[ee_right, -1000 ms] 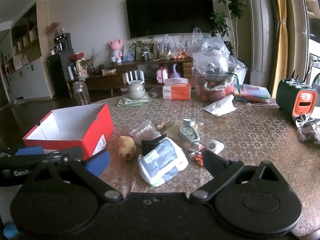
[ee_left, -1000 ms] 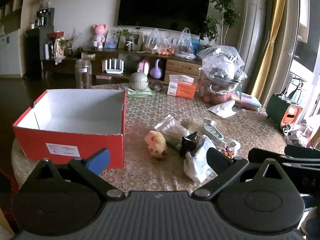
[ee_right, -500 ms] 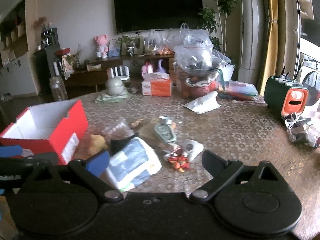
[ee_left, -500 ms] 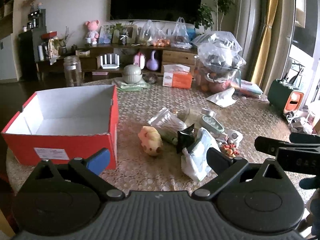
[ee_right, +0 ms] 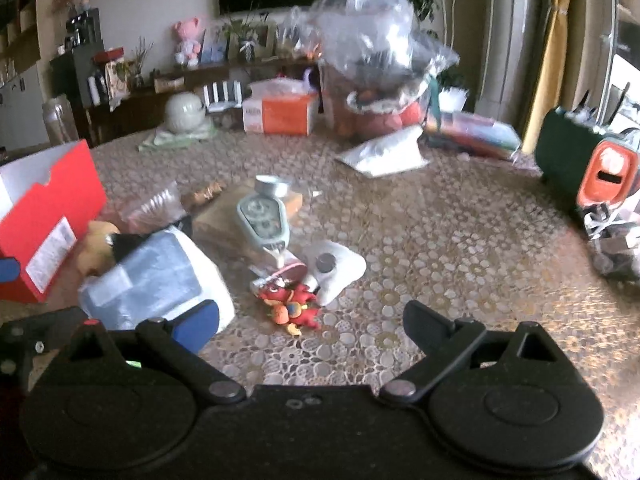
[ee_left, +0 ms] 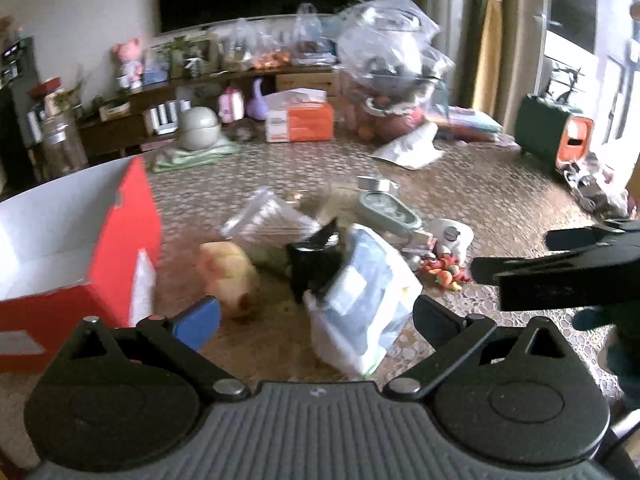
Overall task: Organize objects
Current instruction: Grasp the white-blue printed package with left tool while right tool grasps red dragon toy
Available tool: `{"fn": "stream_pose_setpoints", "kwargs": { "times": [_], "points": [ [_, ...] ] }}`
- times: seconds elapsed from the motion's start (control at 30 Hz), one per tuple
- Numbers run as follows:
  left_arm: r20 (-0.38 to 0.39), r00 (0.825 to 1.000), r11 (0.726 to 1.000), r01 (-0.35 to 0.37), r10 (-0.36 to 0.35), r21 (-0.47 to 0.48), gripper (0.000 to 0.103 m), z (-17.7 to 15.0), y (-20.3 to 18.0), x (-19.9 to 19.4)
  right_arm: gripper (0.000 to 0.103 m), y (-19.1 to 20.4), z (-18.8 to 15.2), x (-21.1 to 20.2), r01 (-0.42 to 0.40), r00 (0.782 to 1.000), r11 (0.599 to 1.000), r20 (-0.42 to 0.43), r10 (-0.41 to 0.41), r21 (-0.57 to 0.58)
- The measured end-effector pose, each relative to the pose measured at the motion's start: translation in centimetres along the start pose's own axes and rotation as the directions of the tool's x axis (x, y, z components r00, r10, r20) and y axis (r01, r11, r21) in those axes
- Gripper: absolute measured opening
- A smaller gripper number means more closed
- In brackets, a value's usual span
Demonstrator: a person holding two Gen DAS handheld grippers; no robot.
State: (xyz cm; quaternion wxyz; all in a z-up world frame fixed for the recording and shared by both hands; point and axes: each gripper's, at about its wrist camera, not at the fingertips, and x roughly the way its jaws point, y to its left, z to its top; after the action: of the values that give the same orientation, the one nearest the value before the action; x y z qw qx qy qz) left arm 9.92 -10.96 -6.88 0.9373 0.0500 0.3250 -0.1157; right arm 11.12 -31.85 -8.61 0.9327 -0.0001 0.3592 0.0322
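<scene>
Both grippers, left gripper (ee_left: 316, 318) and right gripper (ee_right: 310, 322), are hovering wide and empty over the surface (ee_right: 460, 248), apparently choosing a first pick: the wipes packet (ee_left: 360, 296) just ahead, the red box (ee_left: 76, 236) to the left awaiting it.

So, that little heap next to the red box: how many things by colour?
Yellow: 1, the plush toy
Black: 1, the pouch
White-blue: 1, the wipes pack
Pale green: 1, the scale
White: 1, the small gadget
Red-orange: 1, the keychain toy
Clear: 1, the plastic bag
Total: 7
</scene>
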Motion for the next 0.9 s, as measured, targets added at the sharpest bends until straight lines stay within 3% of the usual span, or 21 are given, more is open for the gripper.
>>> {"fn": "stream_pose_setpoints", "kwargs": {
  "times": [0.27,0.47,0.5,0.53,0.57,0.7,0.8,0.83,0.9],
  "points": [
    [-0.053,0.999,0.997,0.011,-0.007,0.072,0.102,-0.6,-1.4,4.2,0.097,-0.3,-0.5,3.5,-0.023,0.999,0.999,-0.033,0.022,-0.039],
    [-0.081,0.996,0.997,0.025,-0.019,0.067,0.098,-0.9,-1.5,5.4,0.091,0.2,-0.8,4.7,-0.044,0.998,0.997,-0.050,0.041,-0.059],
    [-0.084,0.996,0.997,0.030,-0.024,0.066,0.095,-0.9,-1.6,5.5,0.085,0.4,-0.8,5.0,-0.045,0.998,0.997,-0.056,0.042,-0.060],
    [-0.086,0.996,0.997,0.032,-0.027,0.065,0.094,-0.9,-1.6,5.7,0.073,0.5,-0.9,5.3,-0.048,0.997,0.997,-0.068,0.044,-0.060],
    [-0.087,0.996,0.997,0.034,-0.028,0.065,0.091,-0.8,-1.6,5.8,0.063,0.6,-0.9,5.7,-0.050,0.995,0.997,-0.092,0.045,-0.060],
    [-0.091,0.995,0.997,0.049,-0.044,0.060,0.071,-0.7,-1.6,6.1,0.058,1.2,-0.9,5.7,-0.062,0.995,0.996,-0.078,0.057,-0.068],
    [-0.095,0.994,0.996,0.058,-0.052,0.067,0.055,-0.7,-1.6,6.1,0.040,1.4,-0.9,5.6,-0.050,0.996,0.995,-0.071,0.044,-0.081],
    [-0.092,0.994,0.996,0.058,-0.051,0.067,0.052,-0.7,-1.6,6.0,0.038,1.4,-0.9,5.5,-0.051,0.996,0.996,-0.072,0.046,-0.077],
    [-0.089,0.995,0.996,0.056,-0.050,0.066,0.037,-0.6,-1.5,6.0,0.038,1.1,-0.8,5.5,-0.057,0.996,0.997,-0.073,0.053,-0.057]
  ]
}}
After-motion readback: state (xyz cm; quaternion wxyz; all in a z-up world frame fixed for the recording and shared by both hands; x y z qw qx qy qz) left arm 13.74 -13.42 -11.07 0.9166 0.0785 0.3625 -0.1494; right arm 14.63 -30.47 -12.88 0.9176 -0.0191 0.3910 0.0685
